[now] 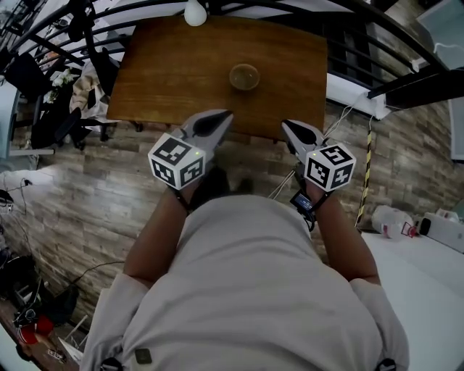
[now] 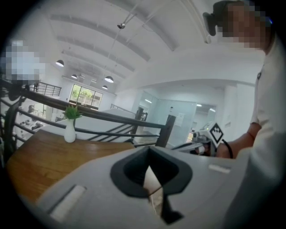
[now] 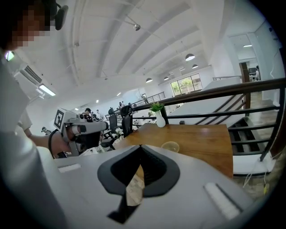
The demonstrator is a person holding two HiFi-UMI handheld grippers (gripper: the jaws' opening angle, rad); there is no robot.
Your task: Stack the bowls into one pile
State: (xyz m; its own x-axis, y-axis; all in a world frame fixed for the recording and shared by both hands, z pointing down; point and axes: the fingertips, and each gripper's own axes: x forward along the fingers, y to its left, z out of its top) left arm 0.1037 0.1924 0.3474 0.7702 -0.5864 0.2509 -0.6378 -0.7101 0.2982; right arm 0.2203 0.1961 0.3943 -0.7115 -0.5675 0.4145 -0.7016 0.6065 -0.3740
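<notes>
Wood table (image 1: 159,72) beside black railing (image 3: 250,88), plank floor (image 1: 72,196) below. Bowl (image 1: 244,76) sits near table middle, clear of the white vase (image 1: 195,12) at the far edge; can't tell if it's one bowl or several nested. L gripper (image 1: 221,117) and R gripper (image 1: 288,128) are at the near table edge, well apart from bowl. Both claws' jaws are pressed together w/ nothing between.
</notes>
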